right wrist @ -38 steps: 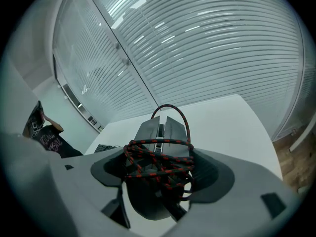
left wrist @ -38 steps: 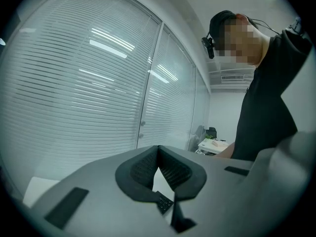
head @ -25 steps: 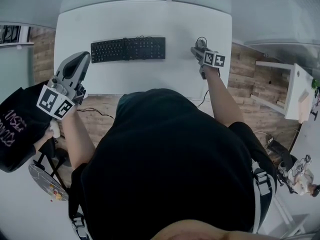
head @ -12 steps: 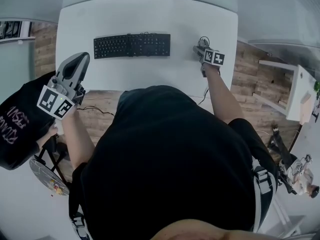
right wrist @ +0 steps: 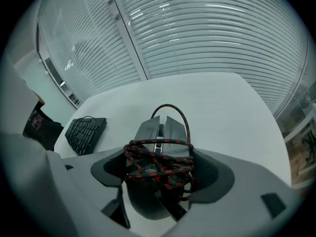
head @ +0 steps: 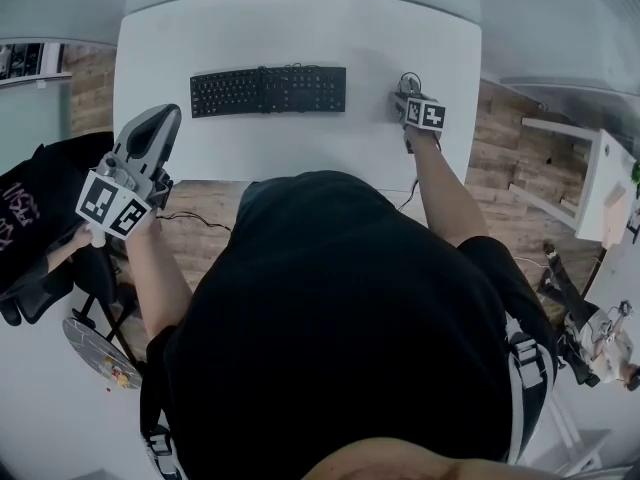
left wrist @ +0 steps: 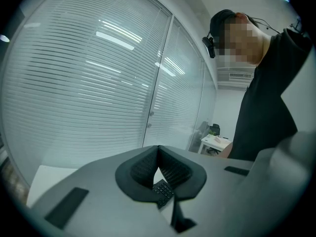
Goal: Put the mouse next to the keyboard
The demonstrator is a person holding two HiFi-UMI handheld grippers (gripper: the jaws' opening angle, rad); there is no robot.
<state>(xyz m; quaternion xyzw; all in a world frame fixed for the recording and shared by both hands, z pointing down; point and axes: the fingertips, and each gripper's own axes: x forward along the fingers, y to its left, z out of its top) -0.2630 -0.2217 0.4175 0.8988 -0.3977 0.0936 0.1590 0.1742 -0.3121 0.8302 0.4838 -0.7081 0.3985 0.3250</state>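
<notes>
A black keyboard (head: 268,90) lies across the middle of the white table (head: 300,38); it also shows at the left in the right gripper view (right wrist: 86,132). To its right sits a grey mouse (right wrist: 163,130) with a red-and-black braided cable (right wrist: 158,169) wound round it. My right gripper (right wrist: 163,168) is shut on the mouse's sides, and in the head view it (head: 404,96) is near the table's right edge. My left gripper (head: 160,118) hangs off the table's front left corner, shut and empty (left wrist: 158,151).
A person in a black shirt (head: 30,228) sits by a chair base (head: 95,343) at the left. A thin cable (head: 190,220) hangs below the table's front edge. A white desk (head: 590,183) stands at the right. Glass walls with blinds rise behind the table.
My right gripper has edged slightly left over the table towards the keyboard, mouse still in it. The person at the left has drawn back. My left gripper has hardly moved.
</notes>
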